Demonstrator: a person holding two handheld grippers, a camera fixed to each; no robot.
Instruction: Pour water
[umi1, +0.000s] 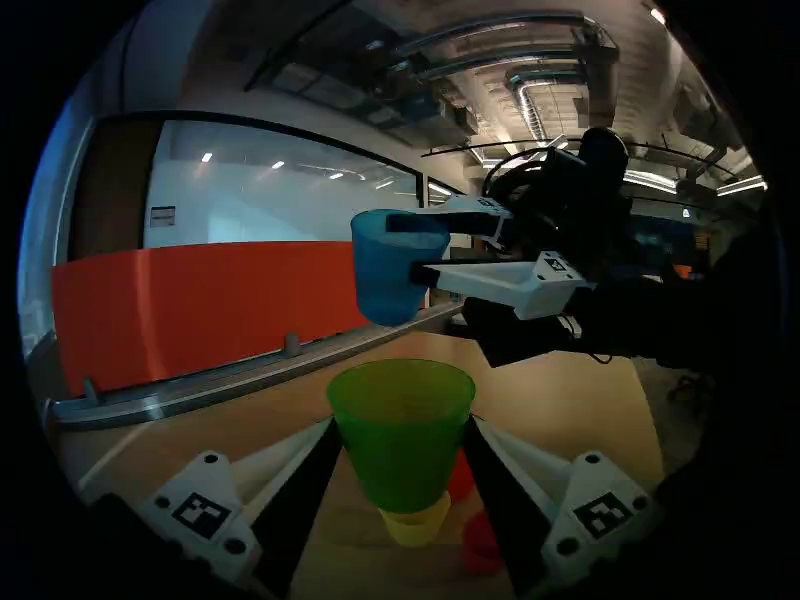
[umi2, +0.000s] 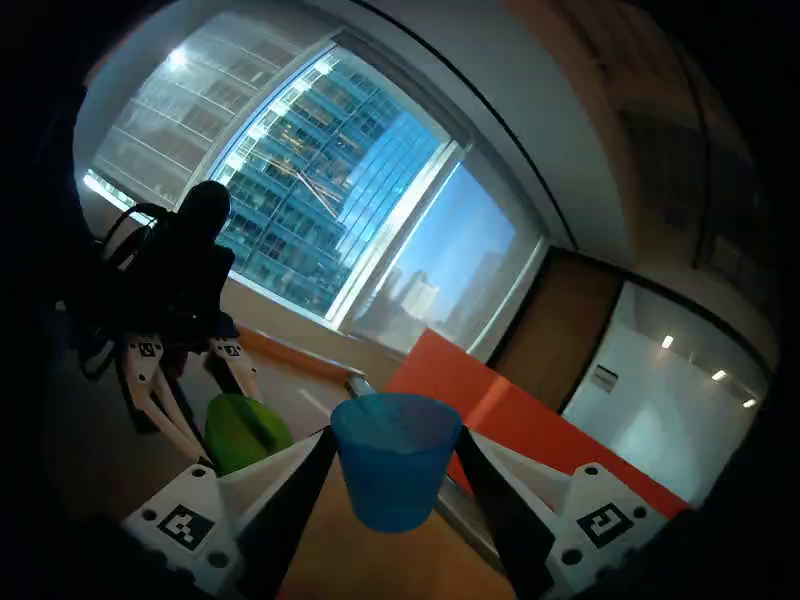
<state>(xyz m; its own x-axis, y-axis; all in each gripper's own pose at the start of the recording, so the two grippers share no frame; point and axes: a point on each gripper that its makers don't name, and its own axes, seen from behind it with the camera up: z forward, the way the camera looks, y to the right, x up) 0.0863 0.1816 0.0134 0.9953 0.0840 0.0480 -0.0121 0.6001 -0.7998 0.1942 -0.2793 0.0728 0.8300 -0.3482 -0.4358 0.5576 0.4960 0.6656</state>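
Wooden worktop (umi1: 570, 400) stretches toward an orange-panelled glass wall, and over it your left claw (umi1: 402, 425) is clamped on the green cup (umi1: 402, 455), upright with its mouth open. Your right claw (umi1: 425, 250) pinches the blue cup (umi1: 392, 270) from both sides, higher up and a little beyond the green rim, apart from it. I'd judge the pour goes best if you bring the blue lip over the middle of the green mouth, hold the green cup level, and tip slowly; whether the blue cup holds water I cannot tell.
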